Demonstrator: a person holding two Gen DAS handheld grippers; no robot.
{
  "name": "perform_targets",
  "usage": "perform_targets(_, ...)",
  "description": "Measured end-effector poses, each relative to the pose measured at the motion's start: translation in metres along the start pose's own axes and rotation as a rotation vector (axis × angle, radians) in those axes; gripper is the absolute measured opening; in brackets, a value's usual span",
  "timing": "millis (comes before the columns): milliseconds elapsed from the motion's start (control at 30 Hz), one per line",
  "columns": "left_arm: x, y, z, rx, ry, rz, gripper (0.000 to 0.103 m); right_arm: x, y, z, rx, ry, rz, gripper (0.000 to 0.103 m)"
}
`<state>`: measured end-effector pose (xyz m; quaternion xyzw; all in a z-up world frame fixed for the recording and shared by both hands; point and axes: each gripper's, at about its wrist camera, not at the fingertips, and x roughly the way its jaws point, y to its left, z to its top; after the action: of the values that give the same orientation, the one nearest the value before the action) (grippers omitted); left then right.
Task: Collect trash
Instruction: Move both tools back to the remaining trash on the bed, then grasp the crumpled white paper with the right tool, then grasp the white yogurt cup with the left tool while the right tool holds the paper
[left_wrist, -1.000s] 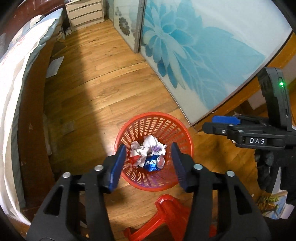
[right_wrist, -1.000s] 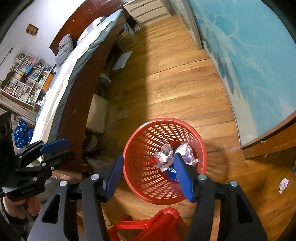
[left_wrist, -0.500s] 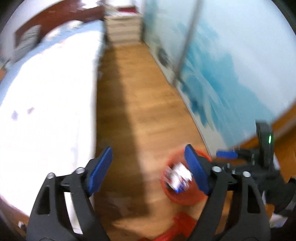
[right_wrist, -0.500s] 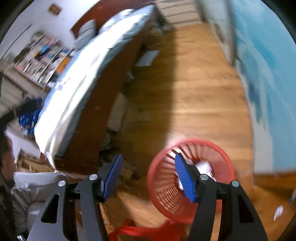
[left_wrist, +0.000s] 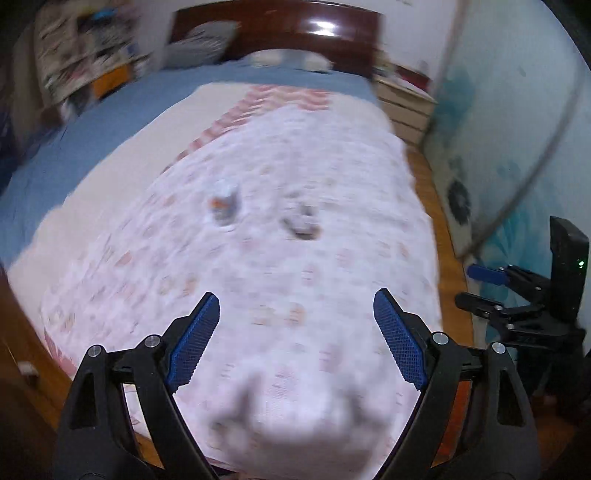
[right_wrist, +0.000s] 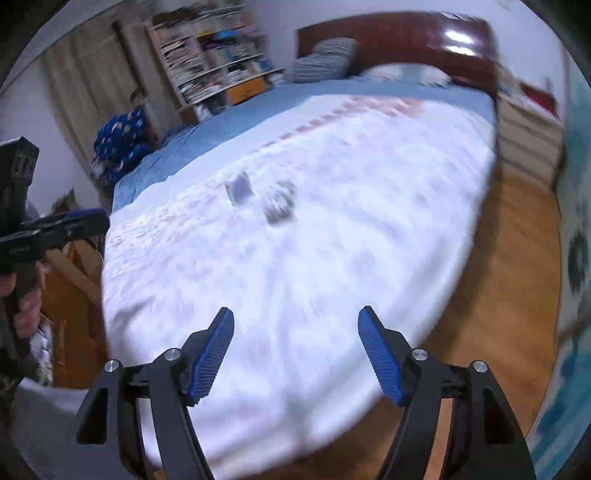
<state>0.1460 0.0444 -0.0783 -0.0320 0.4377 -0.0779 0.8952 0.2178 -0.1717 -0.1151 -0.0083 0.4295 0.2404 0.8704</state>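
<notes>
Above the bed (left_wrist: 332, 192), I held both grippers empty: left gripper (left_wrist: 293, 334) wide apart, right gripper (right_wrist: 295, 349) opening; two scraps (left_wrist: 223, 206) lay ahead mid-blanket, slightly nearer the left.

Black gripper frames (left_wrist: 295, 317), silver screws, ribbed blue fingers (left_wrist: 194, 341).

Trash, two pieces, on the bed's white patterned cover, mid-bed, both blurred.
1. Small pale item (left_wrist: 222, 204) with an orange-red mark; shape unclear.
2. Crumpled greyish piece (left_wrist: 301, 221), near the first, apart from it.
</notes>
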Motion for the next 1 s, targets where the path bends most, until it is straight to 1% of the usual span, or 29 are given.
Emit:
perform_targets(33, 0.004, 0.013, 0.004, -0.034, 0.011, 0.001, 0.085, 0.018, 0.011, 0.018, -0.020, 0.006, -0.002, 0.070)
perform_targets(67, 0.011, 0.029, 0.006, -0.094, 0.027, 0.006, 0.085, 0.040, 0.021, 0.038, -0.030, 0.017, -0.004, 0.070)
perform_targets(100, 0.015, 0.037, 0.008, -0.132, 0.030, 0.002, 0.085, 0.056, 0.029, 0.053, -0.031, 0.023, -0.007, 0.070)
perform_targets(133, 0.016, 0.044, 0.007, -0.163, 0.031, -0.010, 0.085, 0.065, 0.032, 0.061, -0.026, 0.025, -0.007, 0.070)
perform_targets(167, 0.020, 0.052, 0.009, -0.203, 0.033, -0.031, 0.085, 0.086, 0.037, 0.077, -0.010, 0.036, -0.007, 0.070)
perform_targets(267, 0.026, 0.064, 0.011, -0.241, 0.023, -0.044, 0.085, 0.139, 0.047, 0.112, 0.034, 0.061, -0.036, 0.070)
perform_targets(400, 0.050, 0.079, 0.013, -0.279, 0.025, -0.013, 0.085, 0.199, 0.059, 0.129, 0.037, 0.103, -0.096, 0.070)
perform_targets(433, 0.062, 0.087, 0.008, -0.329, 0.022, -0.010, 0.085, 0.212, 0.060, 0.127, 0.042, 0.119, -0.115, 0.068)
perform_targets(467, 0.074, 0.094, 0.005, -0.371, 0.047, -0.014, 0.085, 0.221, 0.058, 0.125, 0.051, 0.132, -0.127, 0.065)
perform_targets(500, 0.090, 0.101, 0.000, -0.423, 0.092, -0.030, 0.085, 0.234, 0.056, 0.123, 0.073, 0.148, -0.134, 0.057)
perform_targets(533, 0.100, 0.105, -0.003, -0.464, 0.117, -0.042, 0.085, 0.243, 0.054, 0.119, 0.098, 0.158, -0.134, 0.046)
perform_targets(567, 0.107, 0.109, -0.004, -0.498, 0.115, -0.052, 0.085, 0.248, 0.053, 0.116, 0.109, 0.158, -0.140, 0.042)
perform_targets(633, 0.114, 0.110, 0.000, -0.514, 0.085, -0.044, 0.085, 0.243, 0.054, 0.111, 0.101, 0.112, -0.152, 0.038)
perform_targets(667, 0.116, 0.110, 0.004, -0.507, 0.055, -0.033, 0.085, 0.231, 0.054, 0.109, 0.100, 0.050, -0.161, 0.038)
perform_targets(733, 0.119, 0.110, 0.009, -0.500, 0.023, -0.021, 0.085, 0.216, 0.055, 0.104, 0.092, -0.016, -0.164, 0.038)
perform_targets(767, 0.124, 0.111, 0.013, -0.501, 0.005, -0.018, 0.085, 0.211, 0.055, 0.101, 0.093, -0.033, -0.156, 0.038)
perform_targets(833, 0.127, 0.112, 0.019, -0.493, -0.023, -0.034, 0.085, 0.203, 0.054, 0.089, 0.107, -0.043, -0.120, 0.038)
perform_targets(933, 0.144, 0.109, 0.036, -0.402, -0.038, -0.061, 0.085, 0.197, 0.053, 0.070, 0.120, -0.058, -0.087, 0.038)
perform_targets(1000, 0.152, 0.107, 0.045, -0.354, -0.053, -0.062, 0.085, 0.196, 0.047, 0.057, 0.153, -0.068, -0.065, 0.038)
